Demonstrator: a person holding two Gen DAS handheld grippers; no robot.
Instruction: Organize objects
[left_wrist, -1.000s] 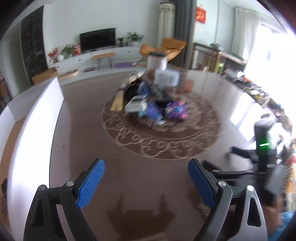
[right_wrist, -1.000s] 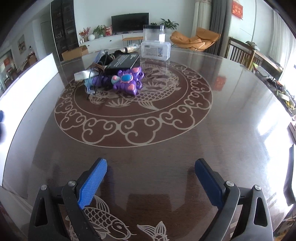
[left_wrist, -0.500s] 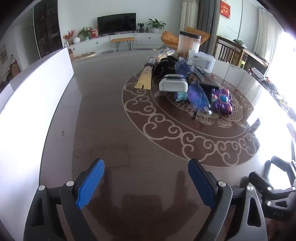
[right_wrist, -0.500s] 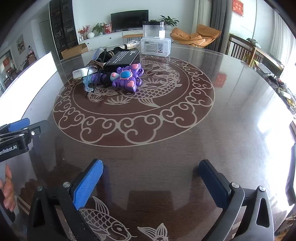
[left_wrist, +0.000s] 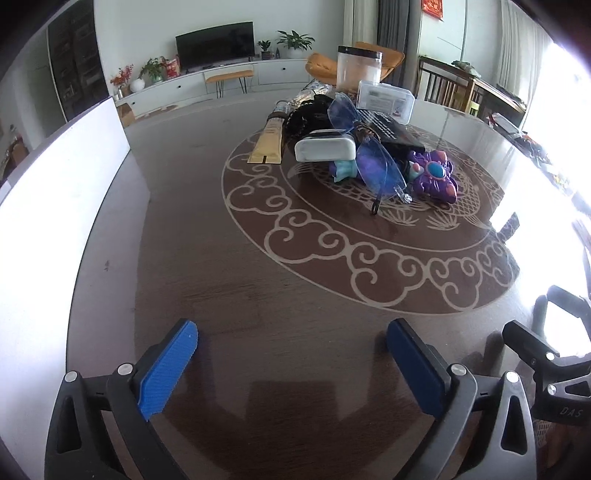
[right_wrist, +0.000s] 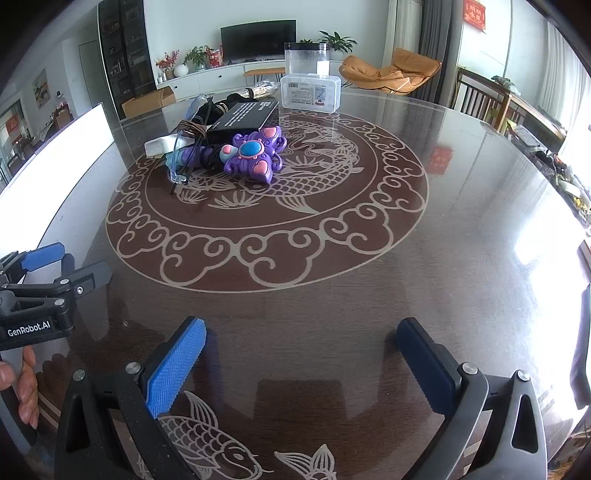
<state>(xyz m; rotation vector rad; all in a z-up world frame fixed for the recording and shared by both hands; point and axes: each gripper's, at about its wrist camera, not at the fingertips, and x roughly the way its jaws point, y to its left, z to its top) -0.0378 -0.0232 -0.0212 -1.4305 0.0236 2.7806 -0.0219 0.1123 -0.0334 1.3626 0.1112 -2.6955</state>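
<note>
A pile of objects lies at the far middle of the round dark table (left_wrist: 258, 295). In it are a purple butterfly toy (left_wrist: 434, 175) (right_wrist: 255, 155), blue-tinted safety glasses (left_wrist: 369, 155) (right_wrist: 184, 147), a white case (left_wrist: 325, 149), a black box (right_wrist: 245, 116), a gold packet (left_wrist: 267, 142), a clear lidded box (left_wrist: 384, 99) (right_wrist: 310, 92) and a tall clear jar (left_wrist: 358, 68) (right_wrist: 306, 59). My left gripper (left_wrist: 291, 365) is open and empty over the near table. My right gripper (right_wrist: 301, 362) is open and empty too.
A white board (left_wrist: 55, 206) (right_wrist: 51, 162) stands along the table's left edge. The left gripper and the hand holding it show at the left of the right wrist view (right_wrist: 37, 295). Chairs (right_wrist: 480, 99) stand beyond the far right rim.
The left gripper has swung and settled facing the pile, drawing closer to it. The left gripper has come into the right wrist view at the left. Both stay open.
</note>
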